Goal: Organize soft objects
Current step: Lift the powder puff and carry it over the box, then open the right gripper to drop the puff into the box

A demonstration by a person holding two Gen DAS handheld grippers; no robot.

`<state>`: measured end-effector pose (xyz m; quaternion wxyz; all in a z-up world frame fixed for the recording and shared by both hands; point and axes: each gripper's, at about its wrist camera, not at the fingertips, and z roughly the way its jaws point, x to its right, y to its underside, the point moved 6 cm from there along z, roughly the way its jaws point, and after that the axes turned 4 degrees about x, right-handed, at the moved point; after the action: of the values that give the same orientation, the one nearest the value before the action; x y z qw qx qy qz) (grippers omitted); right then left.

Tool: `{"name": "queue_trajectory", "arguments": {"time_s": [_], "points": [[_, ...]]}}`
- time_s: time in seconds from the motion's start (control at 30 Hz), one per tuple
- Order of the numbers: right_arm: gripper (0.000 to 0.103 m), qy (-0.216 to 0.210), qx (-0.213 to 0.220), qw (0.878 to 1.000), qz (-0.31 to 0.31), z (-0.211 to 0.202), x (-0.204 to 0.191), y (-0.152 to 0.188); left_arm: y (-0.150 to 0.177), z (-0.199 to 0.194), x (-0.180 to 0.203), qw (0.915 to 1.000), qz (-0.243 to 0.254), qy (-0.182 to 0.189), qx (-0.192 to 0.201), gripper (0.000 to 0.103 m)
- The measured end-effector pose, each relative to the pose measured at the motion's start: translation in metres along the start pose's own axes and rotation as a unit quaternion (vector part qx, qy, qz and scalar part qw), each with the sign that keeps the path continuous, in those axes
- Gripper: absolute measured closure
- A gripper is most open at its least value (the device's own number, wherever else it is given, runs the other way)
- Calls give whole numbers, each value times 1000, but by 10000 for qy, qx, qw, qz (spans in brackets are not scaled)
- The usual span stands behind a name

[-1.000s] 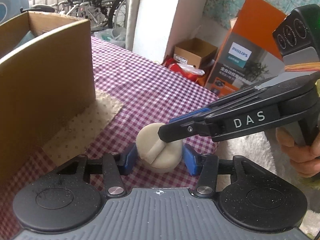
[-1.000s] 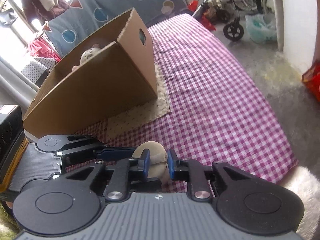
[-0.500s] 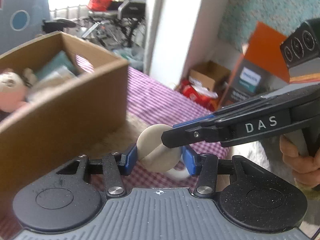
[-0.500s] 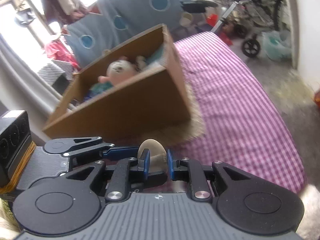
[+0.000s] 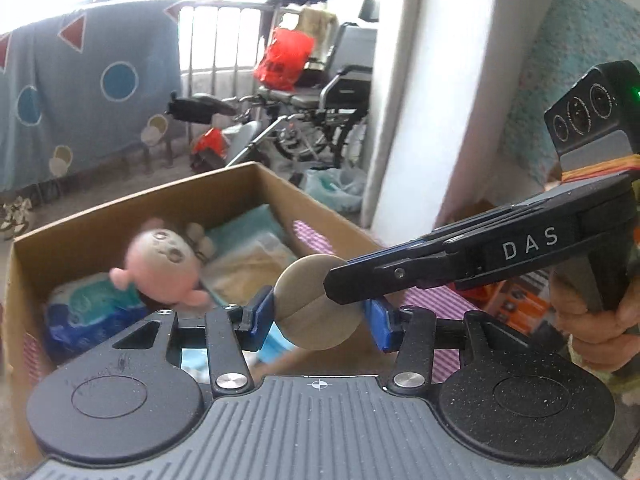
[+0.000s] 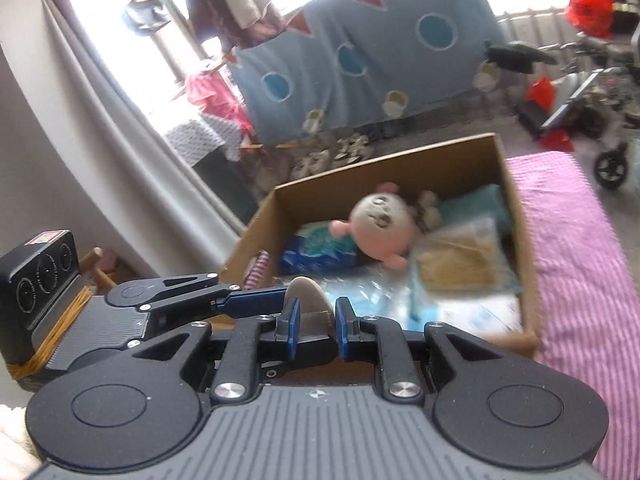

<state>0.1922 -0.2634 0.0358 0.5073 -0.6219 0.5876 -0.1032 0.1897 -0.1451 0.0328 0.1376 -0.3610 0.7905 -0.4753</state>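
Observation:
A beige round soft pad (image 5: 316,304) hangs in the air, held by both grippers at once. My left gripper (image 5: 318,320) is shut on it across its width, blue pads pressing each side. My right gripper (image 6: 316,326) is shut on the pad (image 6: 306,296) across its thin edge; in the left wrist view it reaches in from the right (image 5: 340,280). The pad hovers over the near wall of an open cardboard box (image 5: 132,204), also seen in the right wrist view (image 6: 384,156). Inside lie a pink plush doll (image 6: 380,228), blue packets (image 6: 320,252) and flat wrapped items.
The box stands on a purple checked cloth (image 6: 572,260). A person's hand (image 5: 592,320) holds the right gripper's handle. Behind are a wheelchair (image 5: 320,112), a blue patterned sheet (image 6: 360,52) and a white wall edge (image 5: 404,92).
Both grippers have lifted the beige pad off the checked cloth and carried it up toward the box. The box's inside with the doll has come into view.

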Motion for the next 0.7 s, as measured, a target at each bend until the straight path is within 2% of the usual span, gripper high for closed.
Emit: {"name": "queue_trajectory", "arguments": {"time_s": [0.13, 0.23, 0.43, 0.7], "points": [[82, -168, -389, 9990, 108, 33, 6, -22, -9, 20, -31, 9992, -202, 95, -327, 55], [82, -210, -808, 9961, 293, 61, 19, -30, -7, 45, -57, 9950, -525, 288, -799, 55], [82, -64, -1726, 9824, 715, 113, 57, -24, 11, 103, -87, 9746, -1088, 650, -1847, 55], [82, 206, -2552, 9606, 1085, 156, 99, -13, 41, 157, -103, 9409, -1647, 889, -2822, 54]]}}
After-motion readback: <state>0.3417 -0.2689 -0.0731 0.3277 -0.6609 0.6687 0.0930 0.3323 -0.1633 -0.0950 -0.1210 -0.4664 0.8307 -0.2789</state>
